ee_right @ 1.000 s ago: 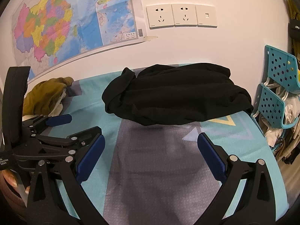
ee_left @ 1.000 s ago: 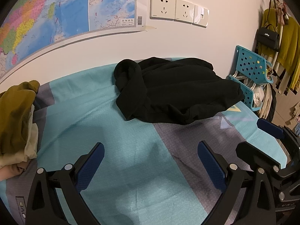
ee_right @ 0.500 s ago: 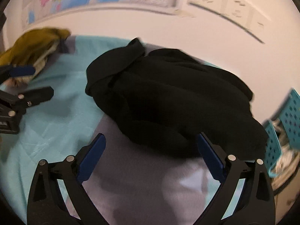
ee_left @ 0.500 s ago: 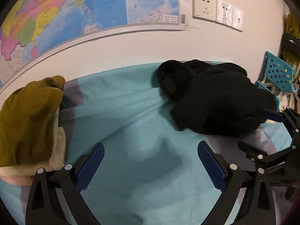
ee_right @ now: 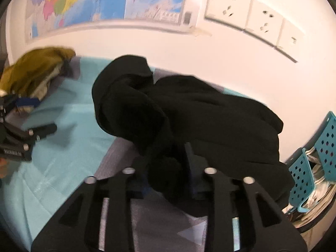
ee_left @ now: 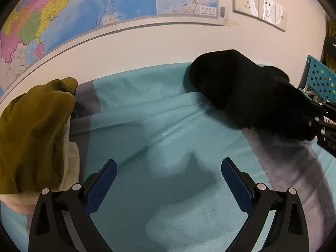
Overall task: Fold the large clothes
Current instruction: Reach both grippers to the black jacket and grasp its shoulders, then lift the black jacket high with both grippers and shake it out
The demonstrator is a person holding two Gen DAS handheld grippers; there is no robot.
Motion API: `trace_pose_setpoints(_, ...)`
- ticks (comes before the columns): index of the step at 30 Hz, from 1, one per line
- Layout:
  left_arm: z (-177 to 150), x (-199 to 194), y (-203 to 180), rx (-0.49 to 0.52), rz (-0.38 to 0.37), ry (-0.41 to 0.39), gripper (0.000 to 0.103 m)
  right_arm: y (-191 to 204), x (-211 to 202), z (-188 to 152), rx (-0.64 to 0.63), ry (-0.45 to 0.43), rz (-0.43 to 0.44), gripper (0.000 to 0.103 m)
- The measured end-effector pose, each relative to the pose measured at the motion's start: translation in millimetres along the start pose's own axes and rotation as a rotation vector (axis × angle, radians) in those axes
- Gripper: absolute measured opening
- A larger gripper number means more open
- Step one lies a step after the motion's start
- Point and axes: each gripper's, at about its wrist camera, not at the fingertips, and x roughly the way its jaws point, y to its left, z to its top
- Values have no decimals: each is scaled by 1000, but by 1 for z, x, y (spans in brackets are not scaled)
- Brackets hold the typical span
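Fingers of your right gripper [ee_right: 168, 168] have just been closing, and a fold of the black garment [ee_right: 210, 121] now sits pinched between them, its near edge bunched over the pads so they are mostly hidden. Your left gripper [ee_left: 168, 178] hangs with its blue pads wide apart over bare teal bedsheet [ee_left: 168, 126], nothing between them. The black garment lies heaped farther back on the sheet, against the wall. At the left edge sits an olive and cream pile of clothes [ee_left: 35, 138], cut off by the frame. Beyond, a map [ee_left: 105, 6] and wall sockets [ee_right: 247, 19] hang on the wall; the map's print is too small to read. A perforated teal basket [ee_right: 310, 161] is partly cut off at right.
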Motion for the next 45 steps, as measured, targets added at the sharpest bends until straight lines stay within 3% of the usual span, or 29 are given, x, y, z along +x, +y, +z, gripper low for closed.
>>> trace_pose_setpoints(2, 1, 4, 2, 4, 13, 6, 96, 12, 16, 1, -66, 20, -25, 77)
trace_pose_setpoints(7, 2, 8, 6, 7, 23, 5, 96, 35, 48, 7, -156, 29, 5, 75)
trace_pose_setpoints(8, 2, 10, 6, 10, 28, 8, 96, 36, 51, 9, -165, 31, 14, 54)
trace_pose_setpoints(9, 2, 11, 7, 13, 33, 10, 96, 37, 52, 12, -172, 28, 49, 19)
trace_pose_setpoints(10, 3, 14, 9, 17, 40, 11, 96, 34, 50, 16, -168, 25, 86, 6)
trace_pose_setpoints(11, 3, 16, 10, 20, 44, 10, 96, 29, 45, 21, -154, 12, 93, 5)
trace_pose_setpoints(16, 11, 23, 15, 38, 13, -9, 96, -35, -33, 65, -4, -179, 72, 4)
trace_pose_setpoints(21, 41, 27, -5, 103, -48, -99, 96, -97, -105, 105, 61, -321, -54, 4)
trace_pose_setpoints(27, 77, 34, -54, 235, -172, -231, 96, -147, -148, 116, 109, -380, -126, 3)
trace_pose_setpoints(29, 90, 42, -75, 280, -240, -246, 96, -156, -151, 114, 136, -387, -114, 3)
trace_pose_setpoints(36, 127, 68, -133, 352, -345, -330, 96, -183, -168, 95, 202, -431, -73, 3)
trace_pose_setpoints(41, 151, 88, -156, 366, -546, -305, 96, -201, -174, 88, 217, -443, -69, 3)
trace_pose_setpoints(43, 157, 92, -173, 418, -581, -318, 86, -208, -173, 84, 231, -449, -64, 3)
trace_pose_setpoints(44, 158, 93, -179, 441, -583, -322, 64, -212, -173, 82, 239, -451, -71, 3)
trace_pose_setpoints(45, 161, 94, -186, 451, -583, -317, 34, -217, -174, 80, 250, -454, -74, 3)
